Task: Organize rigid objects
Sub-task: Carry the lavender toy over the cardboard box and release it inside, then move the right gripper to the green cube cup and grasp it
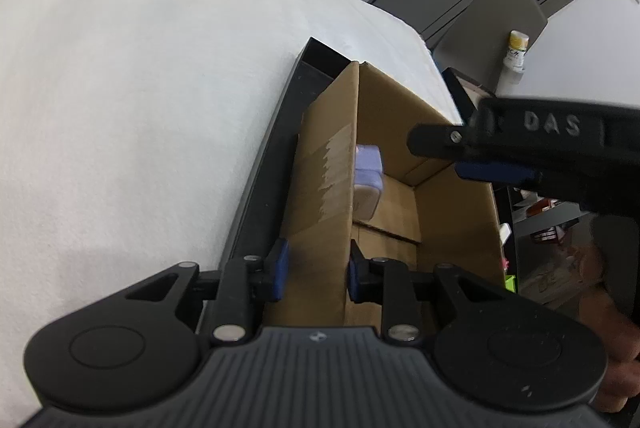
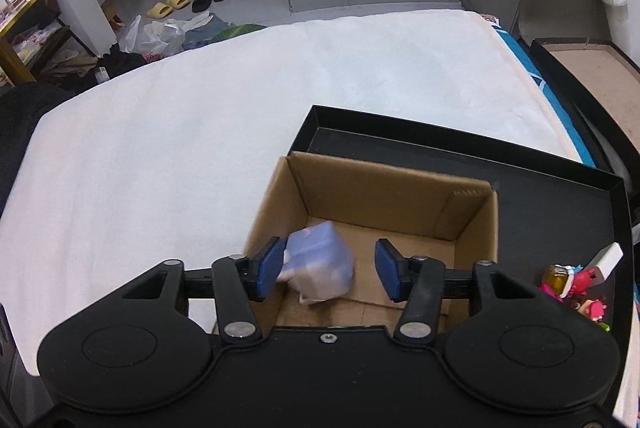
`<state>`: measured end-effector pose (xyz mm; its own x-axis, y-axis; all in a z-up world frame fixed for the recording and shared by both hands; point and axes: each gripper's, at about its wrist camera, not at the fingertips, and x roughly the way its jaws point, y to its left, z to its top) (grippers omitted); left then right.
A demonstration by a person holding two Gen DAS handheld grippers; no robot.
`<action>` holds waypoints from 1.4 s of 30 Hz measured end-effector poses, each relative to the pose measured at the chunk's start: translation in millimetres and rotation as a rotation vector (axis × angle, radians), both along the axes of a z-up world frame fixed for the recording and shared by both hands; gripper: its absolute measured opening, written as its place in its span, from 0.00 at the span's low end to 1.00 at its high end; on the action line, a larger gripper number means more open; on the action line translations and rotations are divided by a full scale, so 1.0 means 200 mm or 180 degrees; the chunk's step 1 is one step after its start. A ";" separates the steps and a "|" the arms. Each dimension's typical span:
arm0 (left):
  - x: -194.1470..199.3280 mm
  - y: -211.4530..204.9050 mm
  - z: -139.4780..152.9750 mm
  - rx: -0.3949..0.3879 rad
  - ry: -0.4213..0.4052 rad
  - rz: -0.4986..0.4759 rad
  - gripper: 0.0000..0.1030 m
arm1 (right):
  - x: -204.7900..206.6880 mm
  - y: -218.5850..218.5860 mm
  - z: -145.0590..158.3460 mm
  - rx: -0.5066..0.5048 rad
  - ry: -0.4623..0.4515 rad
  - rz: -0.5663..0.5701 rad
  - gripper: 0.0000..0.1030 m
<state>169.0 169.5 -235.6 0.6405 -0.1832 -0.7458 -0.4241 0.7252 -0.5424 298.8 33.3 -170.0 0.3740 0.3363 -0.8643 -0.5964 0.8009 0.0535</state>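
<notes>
An open cardboard box (image 2: 400,196) stands in a black tray (image 2: 560,188) on a white bed. A pale purple and white plastic box (image 2: 318,264) is blurred inside the cardboard box, between my right gripper's (image 2: 328,268) open fingers, touching neither pad clearly. In the left wrist view the purple box (image 1: 368,168) sits low inside the cardboard box (image 1: 400,188). My left gripper (image 1: 316,270) straddles the cardboard box's left wall, its blue pads close on either side of it. The right gripper (image 1: 520,148) reaches over the box from the right.
Small colourful toys (image 2: 576,288) and a white block (image 2: 608,258) lie in the tray's right corner. The white bed cover (image 2: 200,128) spreads left and beyond. A second tray (image 2: 580,56) sits past the bed's right edge. Slippers and bags lie on the floor.
</notes>
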 end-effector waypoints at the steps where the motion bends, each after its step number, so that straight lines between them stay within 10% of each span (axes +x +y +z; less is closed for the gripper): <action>1: 0.00 0.00 0.00 0.0024 -0.0006 -0.0010 0.27 | 0.00 -0.01 0.01 -0.0010 -0.0005 0.0002 0.52; 15: 0.00 -0.02 0.02 0.0095 0.0009 -0.0020 0.26 | -0.10 -0.21 0.16 -0.0055 -0.0277 0.0038 0.82; 42: 0.02 -0.07 0.04 0.0252 0.0102 0.0055 0.24 | -0.02 -0.99 0.17 -0.0162 -0.0357 -0.0572 0.83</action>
<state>173.3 155.6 -228.0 0.6187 -0.1121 -0.7776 -0.4530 0.7577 -0.4697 294.8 -164.4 -136.1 0.5188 0.2126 -0.8281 -0.4438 0.8948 -0.0483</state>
